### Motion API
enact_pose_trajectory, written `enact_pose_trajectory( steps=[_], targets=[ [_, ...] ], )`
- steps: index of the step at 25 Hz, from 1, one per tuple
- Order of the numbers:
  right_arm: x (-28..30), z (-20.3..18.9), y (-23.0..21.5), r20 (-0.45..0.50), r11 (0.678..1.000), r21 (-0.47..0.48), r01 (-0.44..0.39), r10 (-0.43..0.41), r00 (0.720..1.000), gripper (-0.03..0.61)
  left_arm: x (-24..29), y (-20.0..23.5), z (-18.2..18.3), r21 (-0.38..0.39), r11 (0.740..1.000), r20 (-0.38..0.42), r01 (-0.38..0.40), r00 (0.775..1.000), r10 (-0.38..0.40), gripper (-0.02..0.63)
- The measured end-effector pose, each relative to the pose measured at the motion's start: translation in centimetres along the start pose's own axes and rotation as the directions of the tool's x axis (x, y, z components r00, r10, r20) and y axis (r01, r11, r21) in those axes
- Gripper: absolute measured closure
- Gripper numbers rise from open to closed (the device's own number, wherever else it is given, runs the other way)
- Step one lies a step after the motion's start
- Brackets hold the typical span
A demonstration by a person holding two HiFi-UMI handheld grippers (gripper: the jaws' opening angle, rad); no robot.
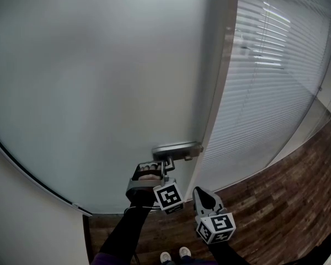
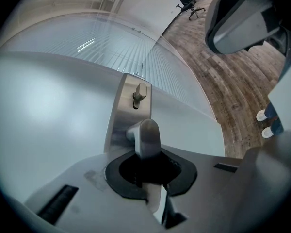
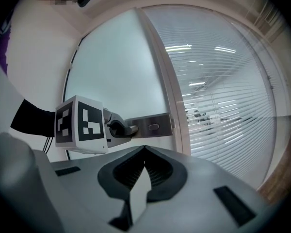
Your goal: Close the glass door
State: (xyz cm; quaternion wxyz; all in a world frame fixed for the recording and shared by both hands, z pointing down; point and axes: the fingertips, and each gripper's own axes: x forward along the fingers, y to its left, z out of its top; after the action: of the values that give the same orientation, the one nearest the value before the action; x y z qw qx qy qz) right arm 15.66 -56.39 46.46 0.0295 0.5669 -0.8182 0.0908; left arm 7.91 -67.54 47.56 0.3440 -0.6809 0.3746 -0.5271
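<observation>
Lever handle (image 2: pixel 146 136) pinched between left gripper (image 2: pixel 144 160) fingers; right gripper (image 3: pixel 144 149) fingers pressed together, empty. Frosted glass door (image 1: pixel 99 93) edge sits at door frame (image 1: pixel 218 104), looks nearly shut; latching unconfirmed.

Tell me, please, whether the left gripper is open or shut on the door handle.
Shut: the left gripper clamps the door handle between its jaws, as its own view shows.
</observation>
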Motion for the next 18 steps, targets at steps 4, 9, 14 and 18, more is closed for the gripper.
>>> enact_pose_trajectory(
  steps=[4,9,14,18],
  targets=[
    [0.1,-0.1,0.0,-0.003,1.0,0.002,0.001,-0.001,1.0,0.588,0.4,0.3,0.0,-0.011,1.0,-0.003,-0.004,1.0,0.004,0.592],
    [0.1,-0.3,0.1,-0.01,1.0,-0.005,-0.004,0.003,1.0,0.588,0.9,0.0,-0.2,-0.115,0.993,0.024,0.033,0.999,-0.03,0.595],
    [-0.2,-0.1,-1.0,-0.01,1.0,-0.006,0.02,-0.02,1.0,0.588,1.1,0.0,-0.6,-0.128,0.992,0.013,0.019,1.0,-0.017,0.598],
    [-0.3,-0.1,-1.1,-0.009,1.0,-0.01,0.022,-0.022,1.0,0.588,1.7,-0.3,-1.2,-0.154,0.988,0.0,0.012,1.0,-0.012,0.603]
  ],
)
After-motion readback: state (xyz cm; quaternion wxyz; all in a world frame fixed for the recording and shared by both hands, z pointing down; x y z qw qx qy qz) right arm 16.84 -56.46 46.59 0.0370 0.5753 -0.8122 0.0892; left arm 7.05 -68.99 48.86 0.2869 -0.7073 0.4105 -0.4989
